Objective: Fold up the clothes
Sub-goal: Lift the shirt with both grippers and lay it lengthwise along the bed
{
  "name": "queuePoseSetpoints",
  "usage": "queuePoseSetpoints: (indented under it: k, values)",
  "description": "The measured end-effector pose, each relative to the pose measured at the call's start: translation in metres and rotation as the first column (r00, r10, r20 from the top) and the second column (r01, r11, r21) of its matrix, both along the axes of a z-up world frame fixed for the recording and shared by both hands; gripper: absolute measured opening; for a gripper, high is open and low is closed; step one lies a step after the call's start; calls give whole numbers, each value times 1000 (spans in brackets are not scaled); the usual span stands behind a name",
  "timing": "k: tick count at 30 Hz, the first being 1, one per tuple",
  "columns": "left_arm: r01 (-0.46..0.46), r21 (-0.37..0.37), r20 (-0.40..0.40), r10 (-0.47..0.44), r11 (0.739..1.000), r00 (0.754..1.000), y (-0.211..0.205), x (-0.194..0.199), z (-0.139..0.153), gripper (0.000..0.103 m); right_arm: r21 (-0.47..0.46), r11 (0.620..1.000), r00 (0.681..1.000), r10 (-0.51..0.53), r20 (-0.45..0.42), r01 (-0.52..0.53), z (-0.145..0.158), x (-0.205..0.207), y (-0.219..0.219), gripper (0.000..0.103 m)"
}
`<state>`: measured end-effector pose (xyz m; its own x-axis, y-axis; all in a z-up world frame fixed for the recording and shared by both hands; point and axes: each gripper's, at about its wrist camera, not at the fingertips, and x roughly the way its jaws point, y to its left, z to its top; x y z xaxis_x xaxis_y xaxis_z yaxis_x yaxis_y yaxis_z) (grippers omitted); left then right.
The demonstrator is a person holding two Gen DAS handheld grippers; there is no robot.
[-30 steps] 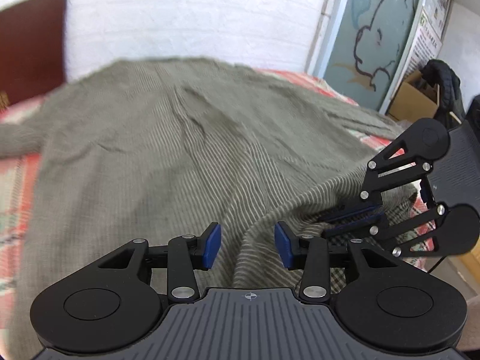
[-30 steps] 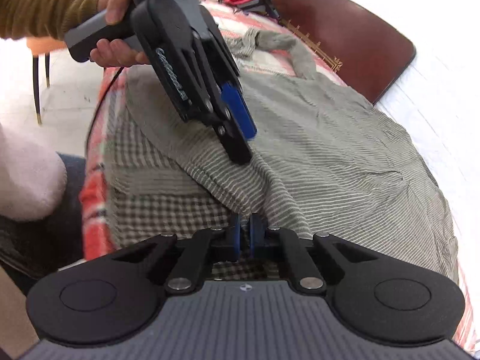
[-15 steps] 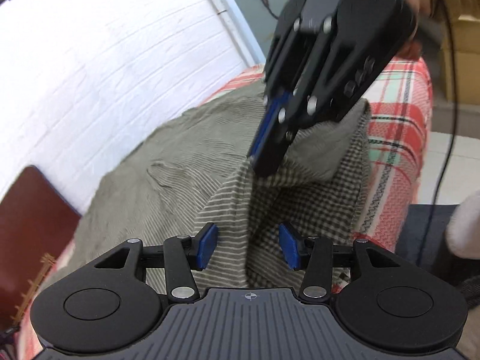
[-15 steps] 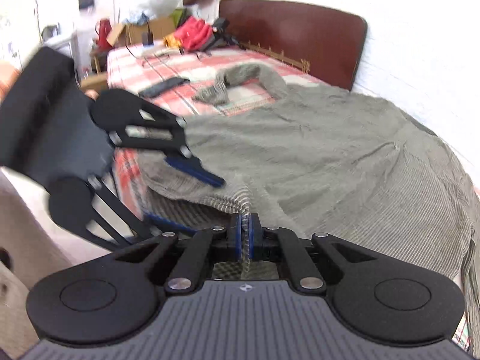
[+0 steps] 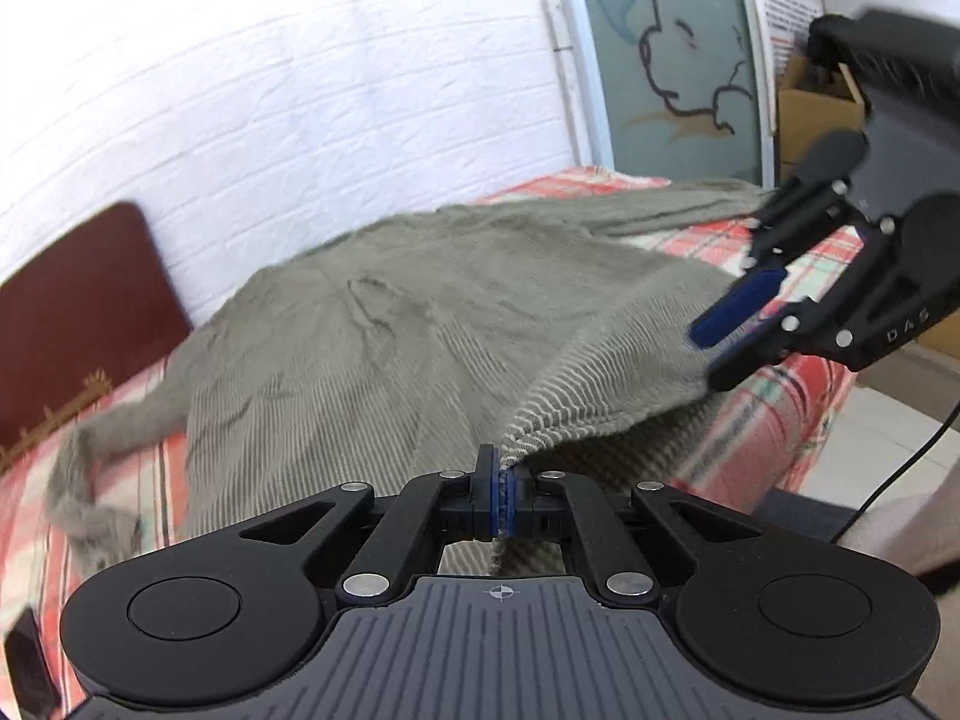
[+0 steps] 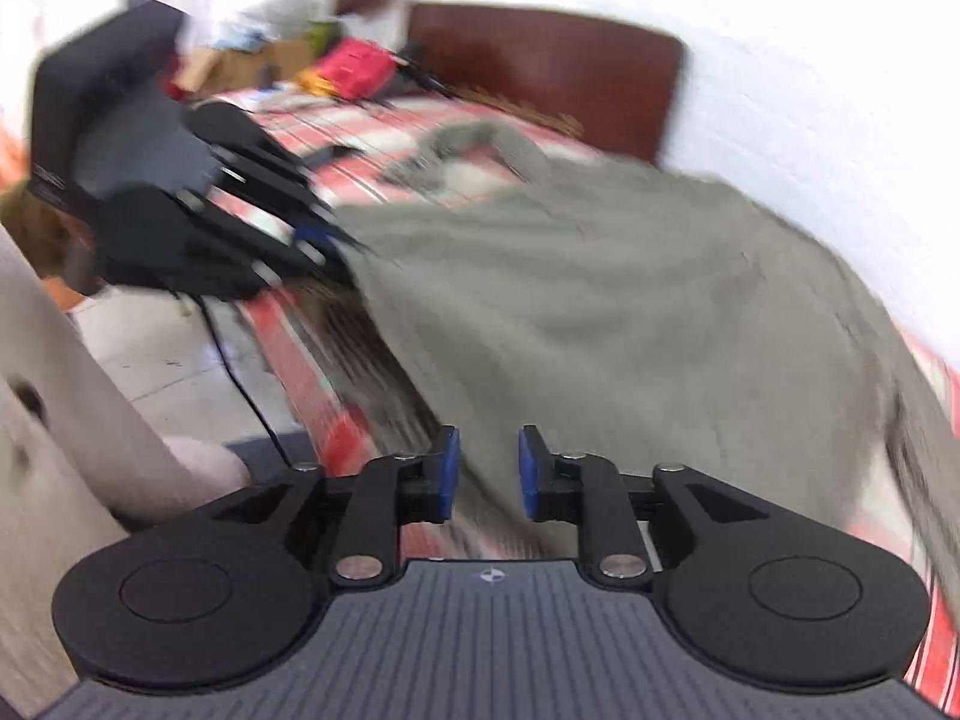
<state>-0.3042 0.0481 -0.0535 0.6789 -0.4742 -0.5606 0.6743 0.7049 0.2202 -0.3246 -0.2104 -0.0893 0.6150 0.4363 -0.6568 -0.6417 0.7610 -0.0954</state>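
On the plaid bed (image 5: 774, 426), left gripper (image 5: 500, 495) clamped on grey shirt (image 5: 420, 324) hem, right gripper (image 6: 485, 474) fingers apart

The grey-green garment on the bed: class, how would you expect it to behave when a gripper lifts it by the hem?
The garment is probably floppy: its hem, pinched in the shut left gripper, tents up while the rest sags onto the bed. It likely drags rather than slides, since its ribbed cloth looks grippy. The open right gripper holds nothing, so that side would likely droop.
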Motion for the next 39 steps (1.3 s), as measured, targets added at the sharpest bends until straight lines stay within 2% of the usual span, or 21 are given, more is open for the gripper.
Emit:
queuePoseSetpoints:
  k: [3,5,9,13,16,17,18,19,22,26,28,34,36,38,39]
  values:
    - [-14,-7,-14,14,1000,1000,5,-5,1,0,-16,993,993,-118,17,118,-14,-13,-13,48]
    - [-15,-30,-24,14,999,1000,6,-6,3,0,-47,984,984,-167,67,170,-20,-22,-14,49]
    - [0,-88,-14,-1,996,1000,5,-7,13,0,-123,969,964,-190,186,215,-38,-23,-4,55]
    - [12,-118,8,-11,993,1000,1,-9,22,0,-136,966,956,-184,229,219,-48,-14,4,54]
    - [19,-139,22,-16,990,1000,2,-12,28,0,-145,955,939,-214,270,259,-49,-10,5,53]
    - [21,-142,22,-18,990,1000,2,-13,29,0,-150,949,934,-230,273,278,-49,-9,2,45]
    - [20,-134,19,-18,991,1000,2,-13,27,0,-154,944,933,-246,262,292,-47,-8,-2,9]
    - [20,-126,15,-19,992,1000,3,-14,26,0,-156,940,931,-260,255,305,-45,-9,-6,2]
    - [21,-99,4,-21,995,1000,3,-16,20,0,-162,933,924,-273,267,322,-30,-19,-17,2]
    - [58,-2,-7,-58,998,998,-6,-17,2,0,-224,928,928,-227,296,298,-15,-33,-20,2]
    - [79,46,-15,-78,996,997,-9,-18,-8,0,-271,923,935,-187,301,271,-15,-38,-19,2]
    - [112,79,-89,-105,991,990,-2,-17,-23,0,-378,906,970,-113,214,189,-35,-37,-16,2]
    - [124,89,-114,-113,988,987,1,-17,-28,10,-391,905,978,-100,183,166,-41,-36,-17,9]
    - [135,99,-139,-121,986,983,4,-17,-33,29,-394,908,985,-92,149,145,-46,-35,-19,14]
    - [138,98,-152,-122,986,981,6,-17,-35,31,-372,917,987,-102,126,143,-45,-35,-24,15]
